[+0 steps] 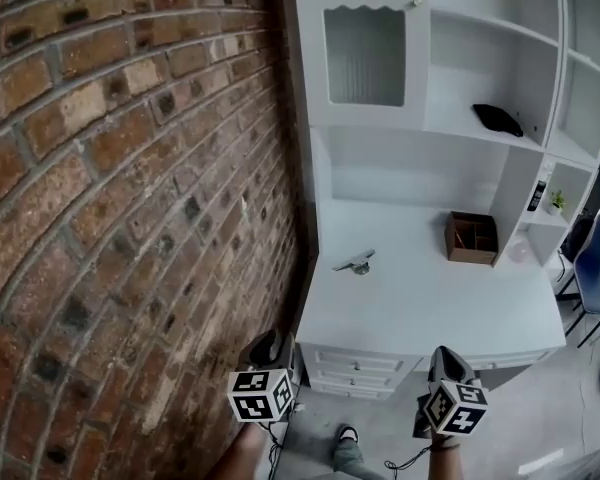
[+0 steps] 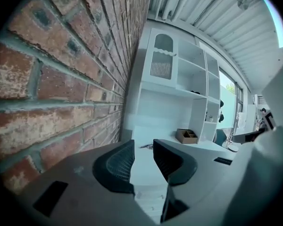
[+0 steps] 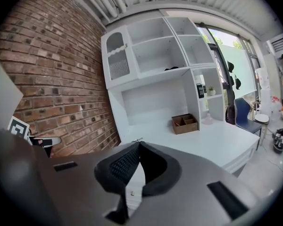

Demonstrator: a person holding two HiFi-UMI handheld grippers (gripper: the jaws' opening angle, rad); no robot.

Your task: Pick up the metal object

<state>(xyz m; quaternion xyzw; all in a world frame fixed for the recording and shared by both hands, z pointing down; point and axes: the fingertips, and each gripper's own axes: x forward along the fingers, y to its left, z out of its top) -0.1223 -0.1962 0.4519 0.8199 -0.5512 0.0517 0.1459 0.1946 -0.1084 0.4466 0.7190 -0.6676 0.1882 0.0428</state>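
White desk point(image 1: 430, 308) ahead, our grippers short of its front edge. Left gripper point(image 1: 268, 349) jaws apart, empty; right gripper point(image 1: 450, 364) jaws pressed together, empty. Metal object point(image 1: 355, 262) lies on desk's left half, well apart from wooden box point(image 1: 471, 236). Likely stiff, slick, light: we'd pinch its raised middle. Brick wall point(image 1: 130, 218) crowds desk's left edge; open room to the right.

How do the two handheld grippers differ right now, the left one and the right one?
The left gripper has its jaws apart, with a clear gap between them, while the right gripper has its jaws meeting at the tips. The left gripper is held close beside the brick wall, and the right gripper is farther from it. Both are empty and held short of the white desk, where the metal object lies untouched.
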